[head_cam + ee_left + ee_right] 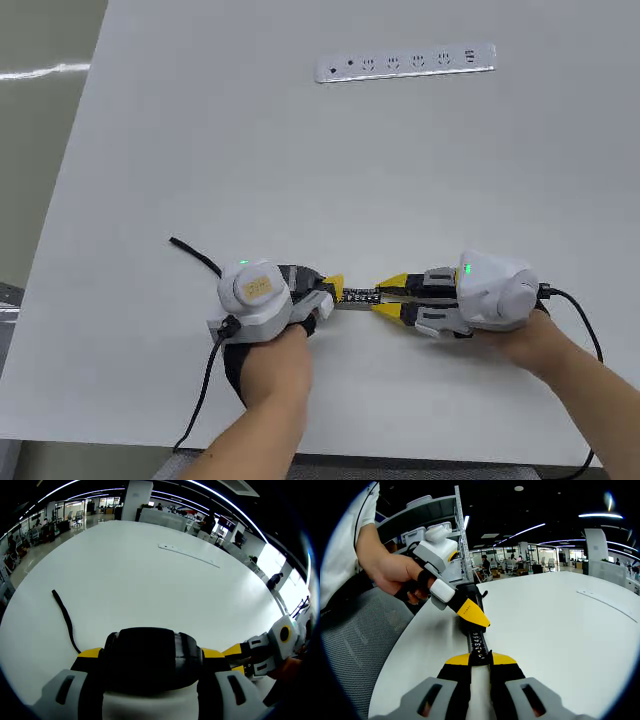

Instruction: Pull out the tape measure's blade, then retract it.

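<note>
Nearest, at the front edge of the white counter [200, 150], my left hand [275, 360] and right hand [530, 338] each hold a gripper. On the left gripper [328, 292] the jaws are closed on the black tape measure case [145, 660], which fills the gap between the yellow tips. On the right gripper [384, 297] the jaws are clamped on the blade [478, 647], with printed numbers legible just ahead of the tips. Both grippers face each other tip to tip, near but apart, with a short length of blade bridging them; I cannot tell whether it touches the counter. A black strap [192, 253] lies on the counter to the left of the left gripper. Farthest, a white power strip [405, 62] lies flat near the counter's far side.
</note>
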The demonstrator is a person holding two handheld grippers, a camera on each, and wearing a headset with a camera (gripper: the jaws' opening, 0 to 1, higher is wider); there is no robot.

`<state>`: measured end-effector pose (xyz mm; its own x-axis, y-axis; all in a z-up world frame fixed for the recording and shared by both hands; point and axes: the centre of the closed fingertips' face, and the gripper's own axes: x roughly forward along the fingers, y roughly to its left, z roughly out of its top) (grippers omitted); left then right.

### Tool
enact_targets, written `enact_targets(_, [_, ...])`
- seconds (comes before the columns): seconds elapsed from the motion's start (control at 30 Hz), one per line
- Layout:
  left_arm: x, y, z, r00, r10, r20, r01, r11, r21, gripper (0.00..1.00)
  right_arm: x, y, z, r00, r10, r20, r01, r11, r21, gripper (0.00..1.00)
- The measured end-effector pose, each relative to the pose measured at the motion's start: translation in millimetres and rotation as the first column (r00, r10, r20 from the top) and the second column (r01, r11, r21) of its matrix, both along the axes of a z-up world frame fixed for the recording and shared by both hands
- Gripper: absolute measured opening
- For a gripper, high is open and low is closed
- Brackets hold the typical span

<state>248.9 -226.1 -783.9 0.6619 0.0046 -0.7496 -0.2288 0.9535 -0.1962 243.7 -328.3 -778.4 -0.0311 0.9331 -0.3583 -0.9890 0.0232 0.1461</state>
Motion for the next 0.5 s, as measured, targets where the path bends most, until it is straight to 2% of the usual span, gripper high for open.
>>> enact_targets(0.5, [0.3,0.5,-0.3,1.0,0.001,0.002,-0.001,1.0,-0.001,0.74,-0.4,8.6,0.3,1.0,0.008,0.008,-0.008,1.0,0.004,0.12])
